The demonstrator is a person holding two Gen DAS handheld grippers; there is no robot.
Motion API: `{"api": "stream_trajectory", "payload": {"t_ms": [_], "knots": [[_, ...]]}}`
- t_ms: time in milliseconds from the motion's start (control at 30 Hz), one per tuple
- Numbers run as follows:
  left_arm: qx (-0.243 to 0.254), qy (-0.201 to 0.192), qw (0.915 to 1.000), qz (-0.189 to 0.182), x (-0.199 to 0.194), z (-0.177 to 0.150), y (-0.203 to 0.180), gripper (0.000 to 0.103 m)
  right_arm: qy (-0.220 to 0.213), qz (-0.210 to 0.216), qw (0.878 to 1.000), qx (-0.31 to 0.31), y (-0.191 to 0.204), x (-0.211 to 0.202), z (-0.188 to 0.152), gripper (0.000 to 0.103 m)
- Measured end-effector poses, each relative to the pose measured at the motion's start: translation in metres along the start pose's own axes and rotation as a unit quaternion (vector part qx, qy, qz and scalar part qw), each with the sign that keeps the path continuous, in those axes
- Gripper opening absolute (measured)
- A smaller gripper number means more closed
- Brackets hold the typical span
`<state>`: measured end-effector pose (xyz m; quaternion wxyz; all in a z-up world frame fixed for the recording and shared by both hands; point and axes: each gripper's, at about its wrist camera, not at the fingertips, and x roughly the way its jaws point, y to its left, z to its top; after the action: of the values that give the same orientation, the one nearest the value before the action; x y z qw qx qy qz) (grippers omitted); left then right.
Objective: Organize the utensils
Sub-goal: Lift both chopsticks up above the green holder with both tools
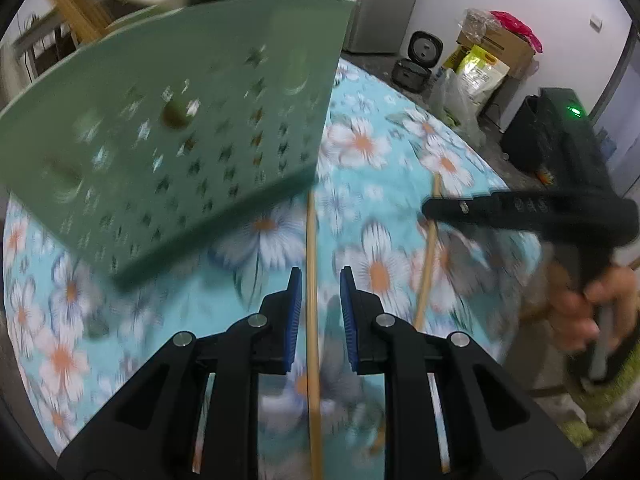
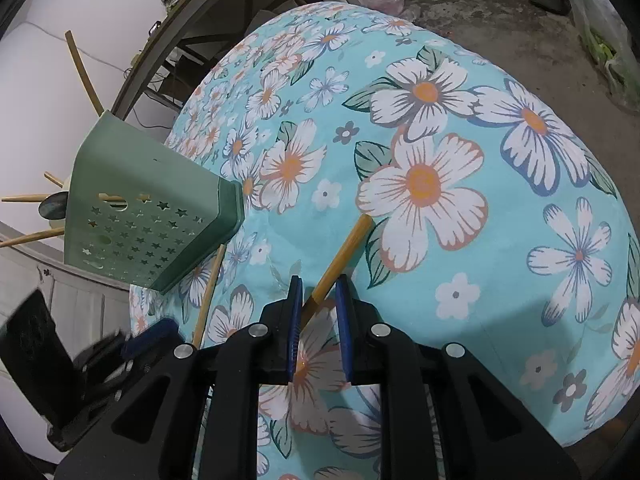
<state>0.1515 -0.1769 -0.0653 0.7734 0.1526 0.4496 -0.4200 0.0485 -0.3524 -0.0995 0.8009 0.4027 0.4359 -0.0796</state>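
Chopsticks, thin, round and of pale wood, are lying on the round tabletop under a turquoise cloth printed with white and orange flowers. One wooden chopstick is running straight up between the blue pads of the left gripper; the pads are standing slightly apart on either side of it and are not pressing it, so nothing is being held. A second, shorter chopstick is lying aslant near the middle of the tabletop, its lower end sitting between the pads of the right gripper. Those jaws are standing narrowly apart; whether a pad is touching the stick cannot be told.

A sage-green plastic utensil holder with star-shaped perforations is standing at the left edge of the tabletop in the right wrist view, with wooden sticks and a dark spoon bowl projecting from its mouth. The left wrist view is showing the holder blurred and close. A person's hand is gripping the right tool's handle at the tabletop's right edge in that view.
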Motion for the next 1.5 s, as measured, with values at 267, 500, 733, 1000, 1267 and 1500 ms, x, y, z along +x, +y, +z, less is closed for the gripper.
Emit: {"api": "stream_trajectory", "payload": {"t_ms": [267,500,733,1000,1267,1500], "knots": [[0.021,-0.015,0.9992,0.031,0.028,0.023,-0.011,0.018,0.003,0.005,1.000,-0.007,-0.001,0.002,0.000,0.017],[0.003,-0.001,0.9989,0.048,0.050,0.026,-0.009,0.018,0.006,0.007,1.000,-0.016,0.000,0.002,-0.001,0.018],[0.011,-0.008,0.9976,0.069,0.055,0.026,-0.014,0.009,0.007,0.005,1.000,-0.021,0.002,0.002,-0.001,0.018],[0.000,-0.019,0.9983,0.056,0.039,0.027,-0.012,0.005,0.009,0.006,1.000,-0.013,0.001,-0.001,0.002,0.021],[-0.014,-0.063,0.9979,0.007,-0.016,0.031,-0.014,0.005,-0.003,0.001,1.000,0.024,-0.005,0.005,0.010,0.019],[-0.043,-0.103,0.9934,-0.029,-0.072,0.040,-0.004,0.005,-0.019,0.007,0.999,0.025,-0.002,-0.001,0.010,0.015]]}}
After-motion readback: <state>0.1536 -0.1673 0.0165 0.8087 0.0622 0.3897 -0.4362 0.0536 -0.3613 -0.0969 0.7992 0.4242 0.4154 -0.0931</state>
